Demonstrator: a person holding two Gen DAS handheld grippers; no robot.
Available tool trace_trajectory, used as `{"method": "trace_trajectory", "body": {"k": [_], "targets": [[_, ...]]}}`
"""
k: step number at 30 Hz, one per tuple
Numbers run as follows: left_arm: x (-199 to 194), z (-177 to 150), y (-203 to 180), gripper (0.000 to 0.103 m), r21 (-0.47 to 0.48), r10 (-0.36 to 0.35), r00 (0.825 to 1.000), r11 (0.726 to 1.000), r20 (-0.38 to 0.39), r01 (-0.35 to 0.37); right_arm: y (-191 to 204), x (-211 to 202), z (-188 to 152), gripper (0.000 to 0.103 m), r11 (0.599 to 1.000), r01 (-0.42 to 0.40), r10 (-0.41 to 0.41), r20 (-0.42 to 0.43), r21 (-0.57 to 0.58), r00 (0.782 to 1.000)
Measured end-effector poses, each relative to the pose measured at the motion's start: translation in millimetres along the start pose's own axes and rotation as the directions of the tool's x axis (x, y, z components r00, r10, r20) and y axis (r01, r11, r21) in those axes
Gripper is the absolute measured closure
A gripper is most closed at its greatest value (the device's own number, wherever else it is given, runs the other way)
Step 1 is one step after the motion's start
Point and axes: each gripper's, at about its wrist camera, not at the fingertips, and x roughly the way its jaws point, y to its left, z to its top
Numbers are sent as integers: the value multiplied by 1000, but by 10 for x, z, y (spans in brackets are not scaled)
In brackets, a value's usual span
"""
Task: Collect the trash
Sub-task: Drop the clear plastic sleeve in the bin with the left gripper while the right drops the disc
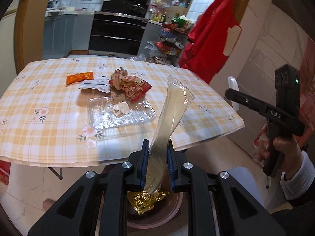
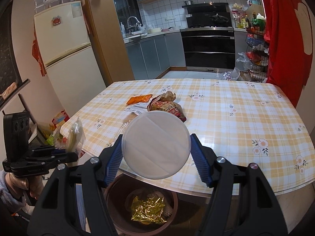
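My left gripper [image 1: 157,147] is shut on a long clear plastic wrapper [image 1: 171,108] and holds it above a brown trash bin [image 1: 173,214] with a gold foil wrapper [image 1: 145,200] inside. My right gripper [image 2: 156,143] is shut on a round white plastic lid [image 2: 155,145] above the same bin [image 2: 116,202], at the table's near edge. On the checked tablecloth [image 1: 39,98] lie an orange sachet [image 1: 79,78], a white packet [image 1: 94,85], crumpled red snack bags [image 1: 130,84] and a clear plastic tray [image 1: 120,112].
A red cloth [image 1: 208,39] hangs to the right of the table. A wire rack of groceries [image 1: 169,43] and an oven [image 1: 118,33] stand behind it. A fridge [image 2: 65,55] stands at the left. The left gripper [image 2: 53,153] also shows in the right wrist view.
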Motion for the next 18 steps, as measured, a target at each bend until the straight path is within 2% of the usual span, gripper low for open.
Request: {"method": "trace_trajectory", "body": {"k": [2, 3, 4, 8, 11, 13, 15, 18], "targets": [[19, -17, -86, 84, 40, -11, 1000, 999, -10, 12, 19, -6, -16, 37, 1000, 3, -3, -2, -6, 1000], [33, -14, -115, 71, 55, -24, 1000, 998, -14, 25, 23, -1, -18, 37, 1000, 3, -3, -4, -8, 1000], [25, -17, -151, 53, 66, -32, 999, 997, -10, 32, 34, -3, -22, 37, 1000, 3, -3, -5, -8, 1000], [-23, 8, -160, 45, 68, -14, 1000, 998, 27, 12, 59, 4, -36, 37, 1000, 0, 0, -13, -15, 1000], [-96, 31, -64, 32, 32, 29, 997, 999, 71, -32, 77, 17, -52, 37, 1000, -2, 1, -18, -22, 1000], [-179, 46, 27, 17, -13, 67, 992, 998, 111, -66, 89, 28, -63, 37, 1000, -4, 4, -23, -24, 1000], [-260, 68, 124, 9, -55, 119, 982, 992, 146, -112, 102, 40, -67, 37, 1000, -6, 5, -27, -26, 1000], [-354, 99, 282, 6, -119, 199, 965, 976, 170, -180, 131, 72, -82, 37, 999, -12, 11, -36, -33, 999]]}}
